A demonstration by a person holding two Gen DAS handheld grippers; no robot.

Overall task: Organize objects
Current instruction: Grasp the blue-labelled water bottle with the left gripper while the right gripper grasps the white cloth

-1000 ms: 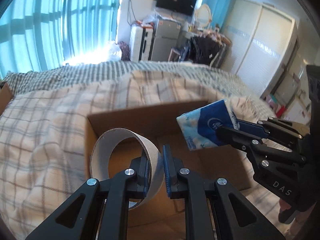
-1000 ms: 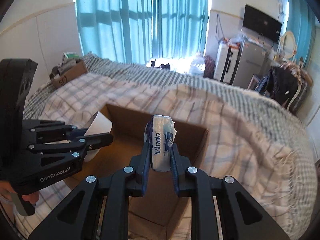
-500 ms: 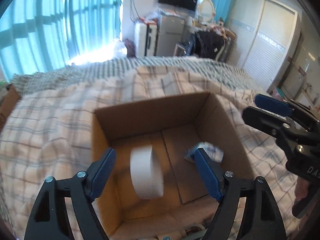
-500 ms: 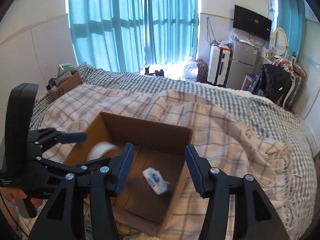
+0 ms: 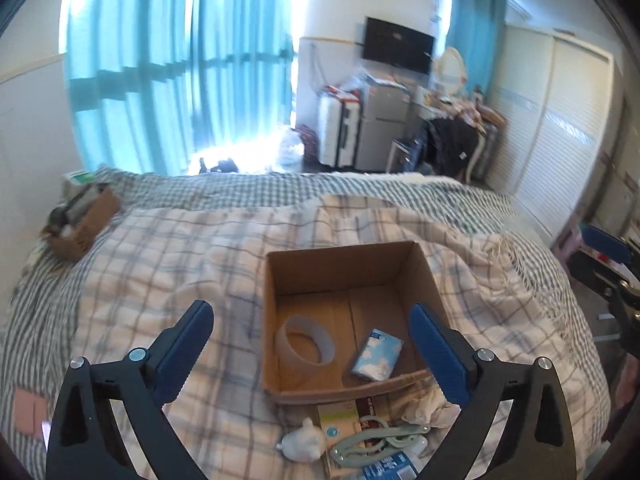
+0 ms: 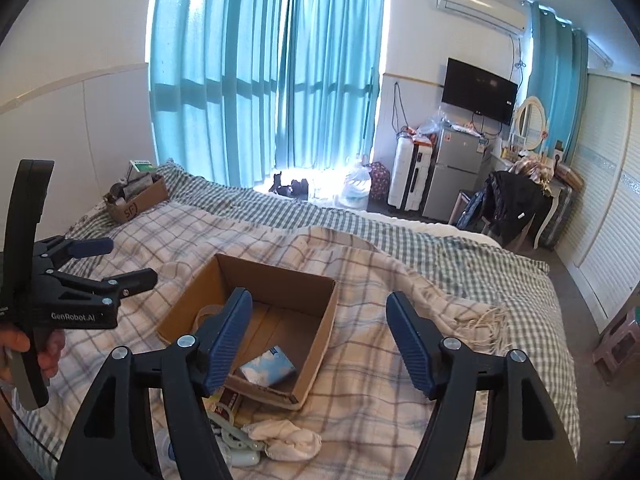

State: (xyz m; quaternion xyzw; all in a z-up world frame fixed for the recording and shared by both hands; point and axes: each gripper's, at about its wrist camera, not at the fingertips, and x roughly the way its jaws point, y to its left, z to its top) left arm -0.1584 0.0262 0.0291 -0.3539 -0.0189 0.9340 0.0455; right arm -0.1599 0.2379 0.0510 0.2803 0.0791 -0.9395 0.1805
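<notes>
Cardboard box (image 5: 344, 268) sits on the plaid blanket (image 5: 168, 248) holding a tape ring (image 5: 305, 345) and, just right of it, a tissue pack (image 5: 376, 354), while both the left gripper (image 5: 312, 344) and the right gripper (image 6: 318, 344) hang above with jaws spread wide, grasping nothing.

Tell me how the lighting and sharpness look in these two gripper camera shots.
Left wrist view: strong backlight blows out the curtains; slight motion blur; the cardboard box is evenly lit. Right wrist view: sharper, glare on the floor below the window, fisheye bending the wardrobe.
</notes>
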